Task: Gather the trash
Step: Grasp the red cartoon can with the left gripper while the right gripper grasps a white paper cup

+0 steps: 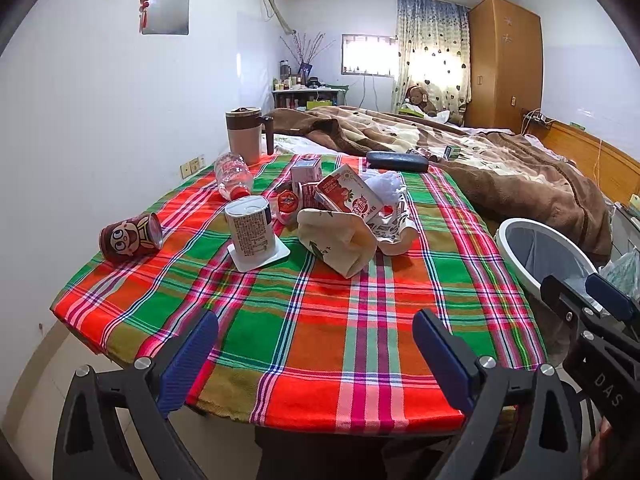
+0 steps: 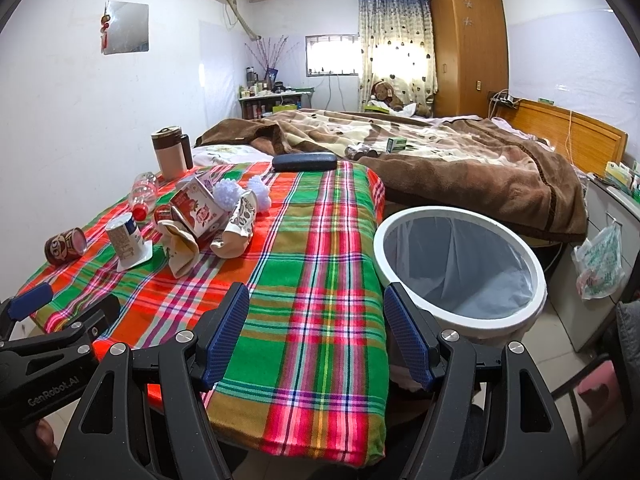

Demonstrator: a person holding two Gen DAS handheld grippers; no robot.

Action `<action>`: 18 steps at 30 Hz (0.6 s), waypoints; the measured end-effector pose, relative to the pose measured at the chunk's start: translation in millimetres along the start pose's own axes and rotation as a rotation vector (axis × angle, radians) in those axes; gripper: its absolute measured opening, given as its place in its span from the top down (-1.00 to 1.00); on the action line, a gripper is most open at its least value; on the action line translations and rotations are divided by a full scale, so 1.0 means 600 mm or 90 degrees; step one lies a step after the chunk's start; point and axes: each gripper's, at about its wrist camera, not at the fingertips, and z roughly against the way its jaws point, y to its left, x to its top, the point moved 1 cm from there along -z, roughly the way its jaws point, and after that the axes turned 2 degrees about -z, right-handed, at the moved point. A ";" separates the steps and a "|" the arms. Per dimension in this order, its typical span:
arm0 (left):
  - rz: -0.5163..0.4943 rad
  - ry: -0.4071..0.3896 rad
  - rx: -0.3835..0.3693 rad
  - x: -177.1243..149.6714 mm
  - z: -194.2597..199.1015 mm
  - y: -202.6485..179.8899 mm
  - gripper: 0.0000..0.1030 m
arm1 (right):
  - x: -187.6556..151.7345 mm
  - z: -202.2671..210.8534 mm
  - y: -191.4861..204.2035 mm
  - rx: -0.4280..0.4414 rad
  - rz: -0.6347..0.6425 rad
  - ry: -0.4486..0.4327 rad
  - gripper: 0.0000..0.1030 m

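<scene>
Your left gripper [image 1: 316, 348] and right gripper [image 2: 316, 336] both gape wide, empty, above the red-green plaid tablecloth [image 1: 340, 320]. Litter heap [image 1: 340, 216] sits mid-table; white-rimmed lined bin [image 2: 460, 264] stands just beside its right edge.

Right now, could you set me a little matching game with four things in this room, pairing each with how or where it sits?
Things:
1. brown can
2. yogurt cup
3. bin
4. glasses case

States:
A. upside down on the cloth
B. on the far edge of the table
C. lying on its side
D. beside the table, lined with a bag

Pairs: 1-C, 2-A, 3-D, 4-B
</scene>
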 end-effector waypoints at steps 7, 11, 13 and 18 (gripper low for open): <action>0.007 0.006 -0.010 0.012 -0.025 0.039 -0.91 | 0.010 -0.029 0.020 0.013 0.000 0.012 -0.39; 0.005 0.019 -0.008 0.022 -0.047 0.088 -0.91 | 0.021 -0.055 0.034 0.029 -0.008 0.025 -0.39; 0.011 0.020 0.000 0.029 -0.058 0.118 -0.91 | 0.022 -0.062 0.041 0.035 -0.013 0.028 -0.39; 0.037 0.021 0.015 0.046 -0.079 0.194 -0.91 | 0.037 -0.093 0.063 0.046 -0.018 0.045 -0.39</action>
